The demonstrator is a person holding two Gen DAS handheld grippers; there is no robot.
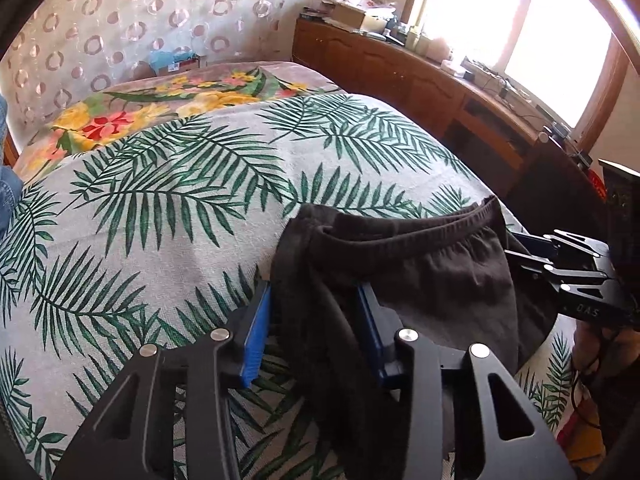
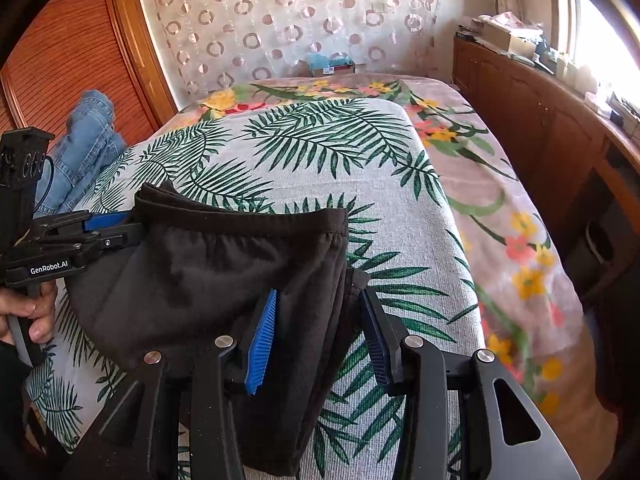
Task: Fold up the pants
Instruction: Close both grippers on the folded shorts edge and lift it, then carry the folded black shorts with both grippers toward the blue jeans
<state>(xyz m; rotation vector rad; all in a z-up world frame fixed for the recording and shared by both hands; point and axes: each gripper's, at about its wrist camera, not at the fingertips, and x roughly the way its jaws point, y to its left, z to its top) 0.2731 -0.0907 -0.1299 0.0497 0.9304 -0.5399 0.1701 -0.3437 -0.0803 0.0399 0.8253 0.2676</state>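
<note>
Dark brown soft-knit pants [image 1: 420, 264] are hanging above the palm-leaf printed bedspread [image 1: 160, 208], waistband stretched between both tools. Left gripper [image 1: 316, 320] is pinching one waistband end between its blue pads; right gripper [image 2: 316, 320] is pinching the other. Probably holding it taut so the legs drape evenly before laying flat

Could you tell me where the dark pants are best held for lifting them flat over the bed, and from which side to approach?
Grip the dark pants at the two ends of the elastic waistband, one claw per end, each coming from its own outer side. The band is the thickest, straightest edge. The left claw and right claw already appear to hold it so above the leaf-print cover.
</note>
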